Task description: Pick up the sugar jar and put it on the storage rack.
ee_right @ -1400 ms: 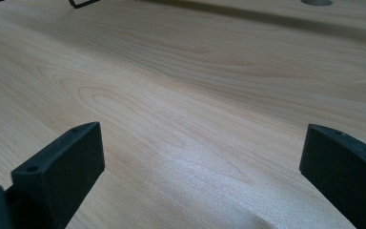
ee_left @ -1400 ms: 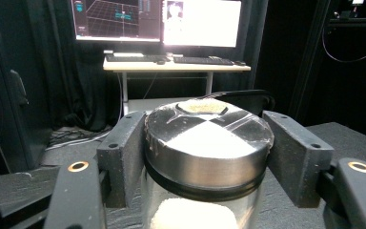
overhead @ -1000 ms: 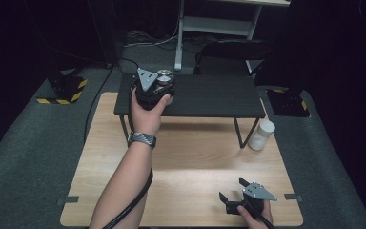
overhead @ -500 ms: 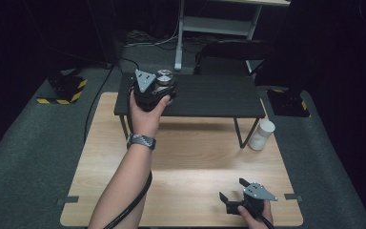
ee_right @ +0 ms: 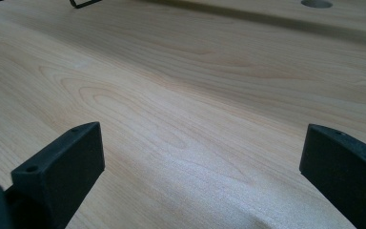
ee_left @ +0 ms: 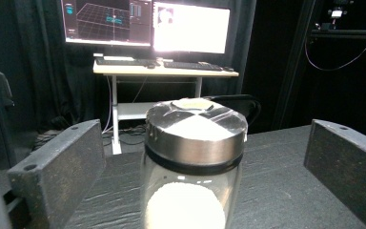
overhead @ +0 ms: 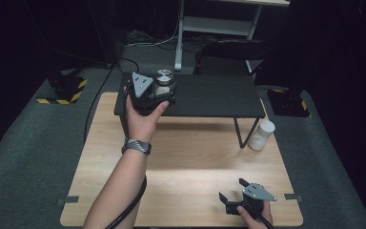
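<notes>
Left gripper around the jar on the shelf, jaws not closed.

The jar [ee_left: 193,167], glass with a metal lid and something white inside, stands upright on the black shelf [overhead: 209,98], between the jaws of the left gripper [overhead: 155,90]. In the left gripper view both jaws are wide apart and there is a clear gap on each side of the jar, so nothing is gripped. Compared with one second ago, this gripper has moved only a little, slightly further along the shelf, and the jar seems to be at the same place; I judge that the grasp is prepared but not yet made. The left forearm reaches forward and the hand holds the gripper level. The right gripper [overhead: 236,195] rests low on the table [ee_right: 171,95], near the person, jaws also open and empty. A white bottle [overhead: 261,135] stands on the table, well apart from both.
</notes>
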The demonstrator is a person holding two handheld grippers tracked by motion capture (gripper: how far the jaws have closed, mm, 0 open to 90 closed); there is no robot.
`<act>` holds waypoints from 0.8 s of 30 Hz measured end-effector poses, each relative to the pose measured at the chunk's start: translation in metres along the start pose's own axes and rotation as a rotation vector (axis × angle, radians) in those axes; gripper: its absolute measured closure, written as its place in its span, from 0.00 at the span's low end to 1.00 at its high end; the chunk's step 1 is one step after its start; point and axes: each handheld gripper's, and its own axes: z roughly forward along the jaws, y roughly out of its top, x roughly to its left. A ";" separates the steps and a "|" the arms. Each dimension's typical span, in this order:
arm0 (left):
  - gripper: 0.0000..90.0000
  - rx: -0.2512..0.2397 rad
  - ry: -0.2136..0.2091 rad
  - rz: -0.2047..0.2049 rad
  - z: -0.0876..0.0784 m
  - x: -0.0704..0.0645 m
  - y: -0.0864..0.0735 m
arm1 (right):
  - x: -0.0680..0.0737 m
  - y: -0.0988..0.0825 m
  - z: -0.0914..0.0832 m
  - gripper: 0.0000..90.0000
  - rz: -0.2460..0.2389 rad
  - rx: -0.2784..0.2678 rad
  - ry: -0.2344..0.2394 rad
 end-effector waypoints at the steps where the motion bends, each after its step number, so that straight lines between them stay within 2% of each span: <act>1: 0.00 0.000 0.000 0.000 0.000 0.000 0.000 | 0.000 0.000 0.000 0.01 0.002 -0.001 0.000; 5: 0.00 -0.002 -0.009 0.008 -0.008 0.002 -0.002 | 0.000 0.000 0.000 0.01 0.002 -0.001 0.001; 12: 0.00 0.007 -0.027 0.060 -0.021 0.004 -0.011 | 0.001 0.000 0.000 0.01 -0.009 -0.001 -0.001; 19: 0.00 -0.016 -0.045 0.036 -0.037 0.010 -0.021 | 0.002 0.000 0.000 0.01 -0.014 0.002 -0.001; 24: 0.00 -0.024 -0.055 0.052 -0.047 0.011 -0.027 | 0.002 0.001 0.000 0.01 -0.015 0.003 -0.003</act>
